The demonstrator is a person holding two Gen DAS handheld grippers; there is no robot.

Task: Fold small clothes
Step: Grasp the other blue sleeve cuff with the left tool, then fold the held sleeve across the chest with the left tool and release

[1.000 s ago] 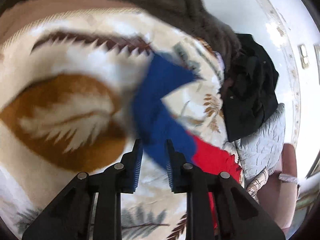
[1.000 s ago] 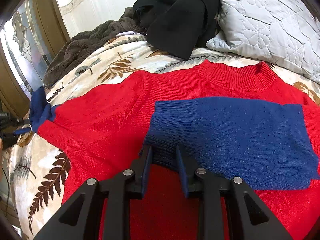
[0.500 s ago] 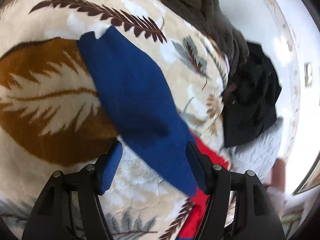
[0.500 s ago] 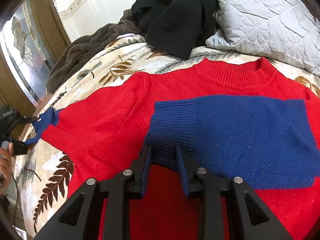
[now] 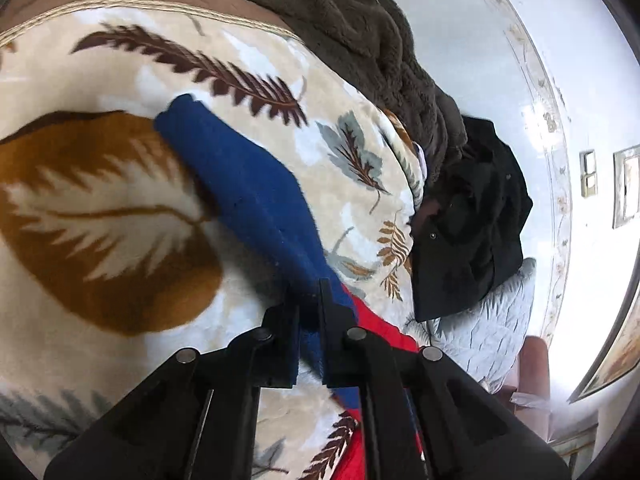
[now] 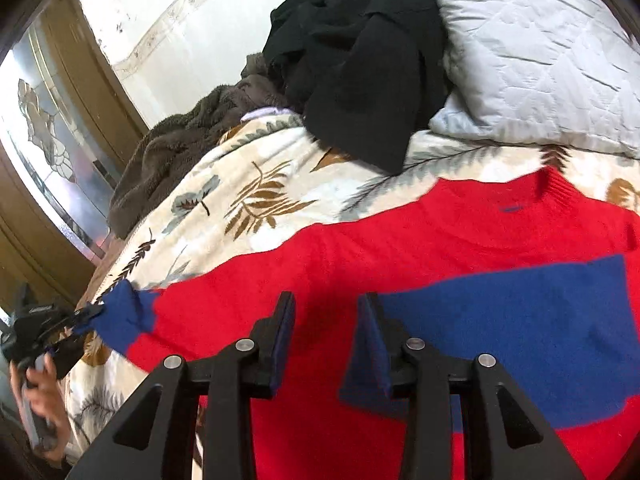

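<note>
Left hand-held gripper [image 5: 310, 300] pinched narrow on the blue sleeve [image 5: 248, 196] toward 11 o'clock — presumably for folding across the sweater [image 6: 400, 248]; right hand-held gripper [image 6: 326, 320] opening, nothing between.

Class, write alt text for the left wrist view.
The left gripper is shut on the blue sleeve of a red sweater, stretched across a leaf-patterned blanket. Dark clothes lie piled beyond.
</note>
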